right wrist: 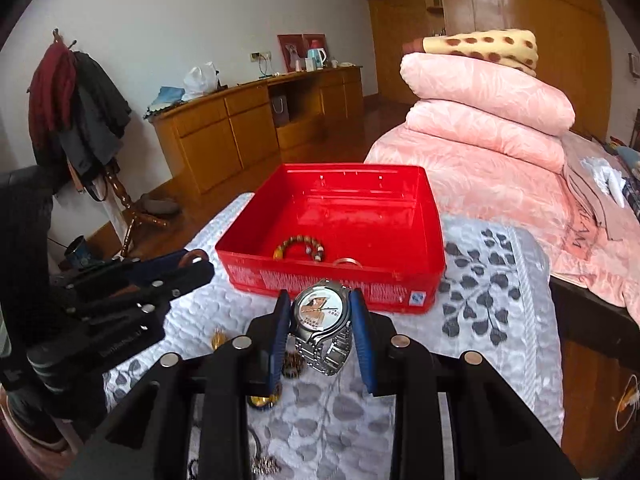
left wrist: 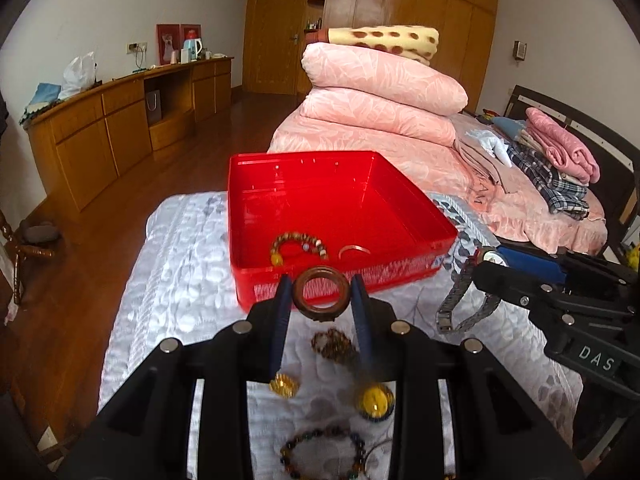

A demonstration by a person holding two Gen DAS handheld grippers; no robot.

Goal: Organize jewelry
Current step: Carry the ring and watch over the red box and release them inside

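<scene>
A red plastic box stands open on a white quilted cloth. Inside lie a brown bead bracelet and a thin silver bangle. My left gripper is shut on a brown wooden bangle, held just before the box's near wall; it also shows in the right wrist view. My right gripper is shut on a silver wristwatch, held above the cloth right of the left gripper.
On the cloth below the grippers lie a brown bead cluster, a gold brooch, a yellow stone piece and a dark multicolour bead bracelet. A pink bed with folded quilts lies behind, wooden cabinets left.
</scene>
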